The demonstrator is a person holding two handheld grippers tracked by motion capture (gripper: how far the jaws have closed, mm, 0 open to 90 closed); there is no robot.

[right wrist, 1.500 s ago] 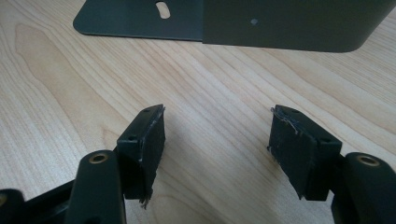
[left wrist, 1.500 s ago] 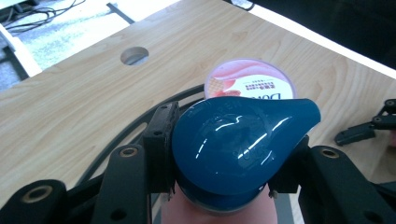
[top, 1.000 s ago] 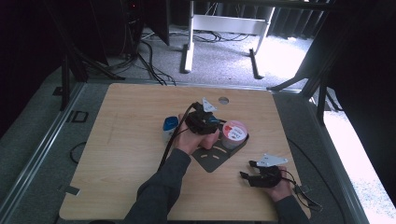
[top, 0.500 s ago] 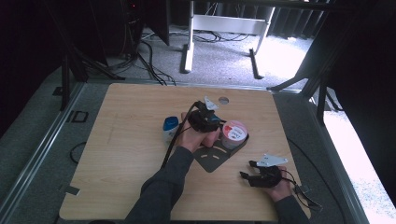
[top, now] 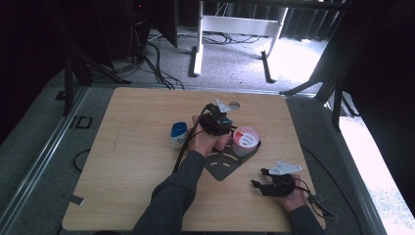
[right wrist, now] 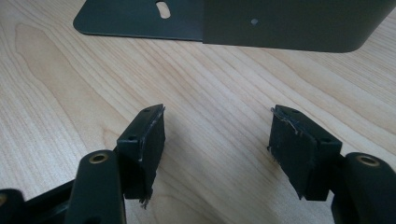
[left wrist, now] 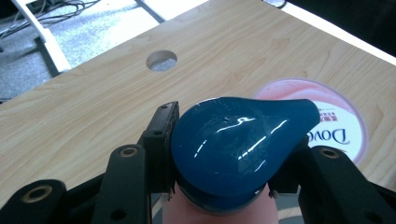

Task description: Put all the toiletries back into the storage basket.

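The left tongs [top: 217, 119] are kept clamped on the blue cap [left wrist: 233, 144] of a bottle at the table's [top: 127, 161] middle, beside the pink jar [top: 244, 139]. Hardly anything is changed from a second ago, so the carry is judged paused. The right tongs [right wrist: 217, 144] are spread and empty near the right front corner.

My wooden bench [top: 137, 147] stands on grey carpet [top: 235, 54], with cables [top: 156, 58] and a white frame [top: 230, 29] behind, daylight at right.

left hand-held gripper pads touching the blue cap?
Touching. The left gripper view shows the left hand-held gripper with both pads pressed against the sides of the blue cap, no gap.
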